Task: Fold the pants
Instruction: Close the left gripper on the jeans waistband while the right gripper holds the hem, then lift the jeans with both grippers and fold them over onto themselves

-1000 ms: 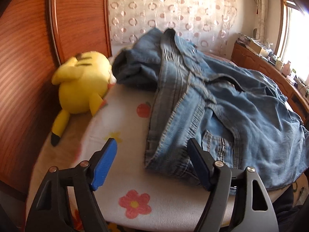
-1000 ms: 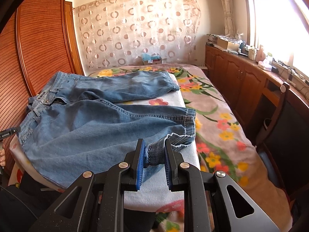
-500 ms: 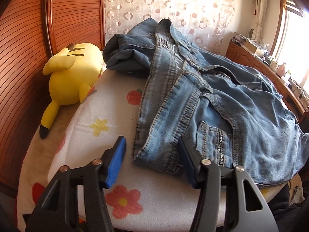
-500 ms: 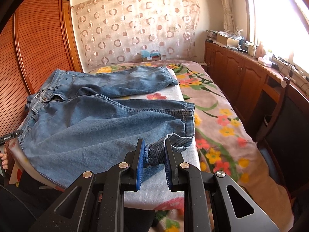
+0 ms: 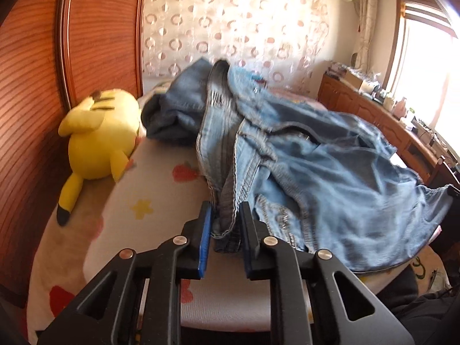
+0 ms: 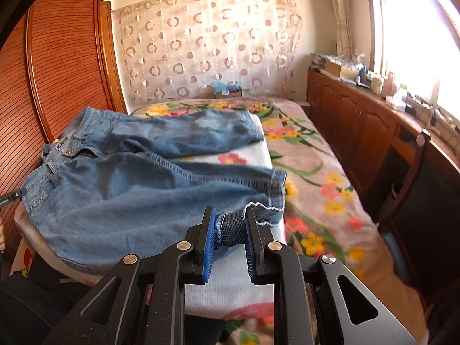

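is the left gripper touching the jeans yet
Touching. In the left wrist view, the left gripper has its jaws shut on the waistband corner of the jeans, with denim bunched between both pads.

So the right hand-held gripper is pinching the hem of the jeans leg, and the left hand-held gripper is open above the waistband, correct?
Not quite. The left hand-held gripper is shut on the jeans at the waistband, as the left wrist view shows. The right hand-held gripper does pinch the hem.
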Motion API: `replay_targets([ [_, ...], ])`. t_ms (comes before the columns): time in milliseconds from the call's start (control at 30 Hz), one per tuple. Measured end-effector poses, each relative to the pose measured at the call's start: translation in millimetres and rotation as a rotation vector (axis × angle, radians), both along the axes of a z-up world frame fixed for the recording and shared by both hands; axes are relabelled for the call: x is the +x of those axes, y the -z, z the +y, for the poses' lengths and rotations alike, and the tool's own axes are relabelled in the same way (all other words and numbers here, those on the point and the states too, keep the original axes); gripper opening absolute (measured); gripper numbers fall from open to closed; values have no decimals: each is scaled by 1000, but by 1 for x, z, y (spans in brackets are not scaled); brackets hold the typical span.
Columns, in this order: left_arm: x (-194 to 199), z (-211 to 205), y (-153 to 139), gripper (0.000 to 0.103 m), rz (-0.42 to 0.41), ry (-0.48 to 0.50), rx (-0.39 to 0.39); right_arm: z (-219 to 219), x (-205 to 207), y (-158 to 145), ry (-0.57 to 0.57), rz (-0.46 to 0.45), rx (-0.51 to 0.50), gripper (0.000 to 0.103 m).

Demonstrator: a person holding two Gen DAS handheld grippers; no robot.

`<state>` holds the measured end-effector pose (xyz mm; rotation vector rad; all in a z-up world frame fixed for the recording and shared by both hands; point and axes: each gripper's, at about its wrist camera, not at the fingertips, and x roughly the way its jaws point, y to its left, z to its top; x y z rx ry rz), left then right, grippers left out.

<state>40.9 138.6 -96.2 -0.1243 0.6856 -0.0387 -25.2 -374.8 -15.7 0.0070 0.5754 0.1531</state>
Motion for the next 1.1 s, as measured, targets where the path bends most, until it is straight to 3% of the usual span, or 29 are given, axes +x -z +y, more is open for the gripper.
replay_targets([
  [333, -24, 2, -49, 14, -106, -1, 17, 0, -8, -39, -12, -109, -27, 18],
  [600, -30, -2, -53, 14, -113, 14, 24, 8, -8, -51, -37, -179, -38, 16],
  [700, -25, -1, -47, 14, -97, 2, 31, 11, -2, -43, -38, -189, -38, 16],
  [1100, -3, -12, -40, 11, -75, 27, 52, 26, 62, 4, -59, -87, -37, 16],
])
